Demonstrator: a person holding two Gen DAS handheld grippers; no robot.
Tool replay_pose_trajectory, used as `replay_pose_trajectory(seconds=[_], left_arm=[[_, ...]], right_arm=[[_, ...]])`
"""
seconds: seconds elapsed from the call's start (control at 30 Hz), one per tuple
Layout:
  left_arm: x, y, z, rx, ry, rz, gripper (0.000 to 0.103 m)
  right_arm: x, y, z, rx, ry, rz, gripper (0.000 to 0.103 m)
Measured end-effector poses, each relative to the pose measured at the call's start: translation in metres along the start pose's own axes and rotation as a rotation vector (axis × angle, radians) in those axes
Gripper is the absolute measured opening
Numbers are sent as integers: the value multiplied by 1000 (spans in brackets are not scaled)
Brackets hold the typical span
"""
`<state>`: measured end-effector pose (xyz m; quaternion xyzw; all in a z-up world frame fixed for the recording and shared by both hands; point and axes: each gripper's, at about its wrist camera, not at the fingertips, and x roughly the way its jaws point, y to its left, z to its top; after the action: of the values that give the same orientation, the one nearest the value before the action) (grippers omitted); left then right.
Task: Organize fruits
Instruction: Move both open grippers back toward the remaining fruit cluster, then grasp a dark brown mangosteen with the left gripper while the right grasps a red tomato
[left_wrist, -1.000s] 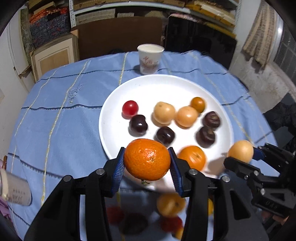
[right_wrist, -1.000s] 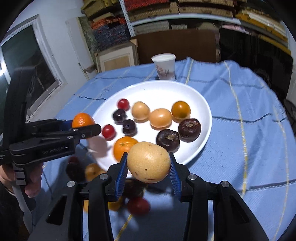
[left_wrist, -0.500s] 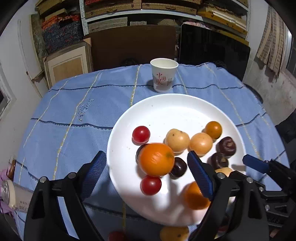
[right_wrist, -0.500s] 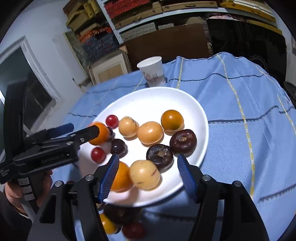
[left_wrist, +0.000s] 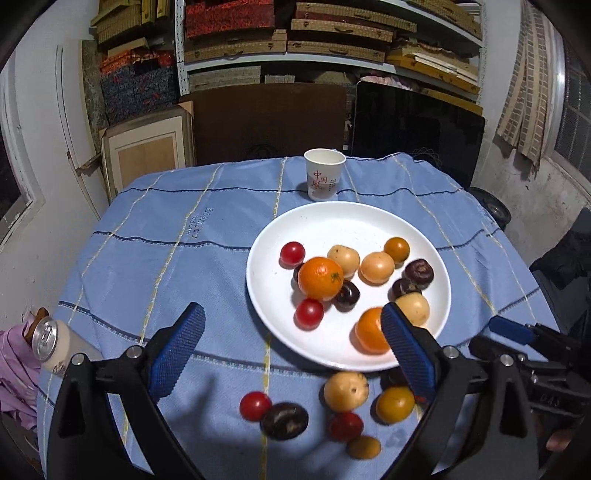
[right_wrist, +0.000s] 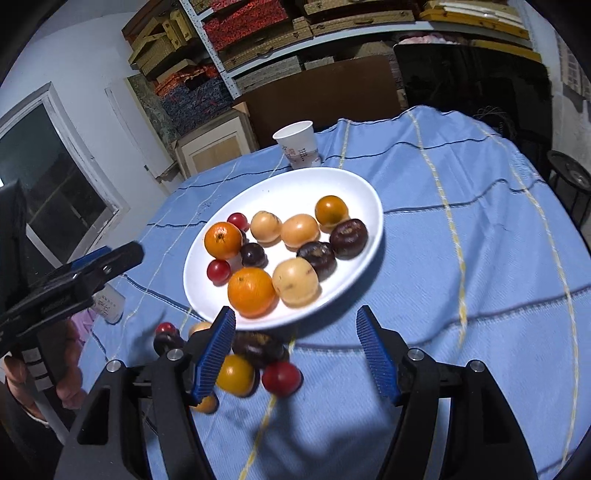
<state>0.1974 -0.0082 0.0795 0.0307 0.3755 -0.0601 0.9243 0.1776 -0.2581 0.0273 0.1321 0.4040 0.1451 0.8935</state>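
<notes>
- Blue-padded jaws on your left gripper (left_wrist: 291, 350) and right gripper (right_wrist: 295, 354) stand spread wide, with nothing between them.
- Most fruit sits on the white plate (left_wrist: 332, 221); a loose cluster lies on the blue cloth (left_wrist: 147, 221) near you, below the plate's near rim.
- That red tomato (left_wrist: 255, 405) looks soft and smooth, so it will likely roll: close gently across its widest part.
- That tan fruit (left_wrist: 346, 391) seems firmer; grip its middle.

Left tongs (left_wrist: 291, 354) gape empty above loose fruit beside plate (left_wrist: 325, 221).
</notes>
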Motion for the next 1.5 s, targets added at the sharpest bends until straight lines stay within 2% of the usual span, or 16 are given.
replay_pose_trajectory(seconds=[0.2,0.3,0.43,0.67,0.8,0.87,1.03,1.33,1.5], left_arm=[[-6,9,-41,40,51,16,94],[3,14,-63,49,110,26,94],[14,25,-80,43,156,18,94],[25,37,-97,34,184,4,92],[32,39,-99,22,210,-12,83],[40,40,-99,5,231,-26,72],[52,31,-96,-21,273,-87,55],[66,24,-82,-61,288,-64,54],[73,26,-76,-76,290,-38,47]], right_arm=[[-6,2,-25,8,13,2,69],[-6,4,-35,11,27,7,70],[-7,4,-42,10,35,7,70],[0,5,-50,10,48,20,72],[6,4,-54,-5,57,7,72],[8,1,-55,5,59,13,72],[11,-6,-58,11,49,-3,72],[13,-7,-60,8,48,38,72],[16,-6,-61,0,57,42,72]])
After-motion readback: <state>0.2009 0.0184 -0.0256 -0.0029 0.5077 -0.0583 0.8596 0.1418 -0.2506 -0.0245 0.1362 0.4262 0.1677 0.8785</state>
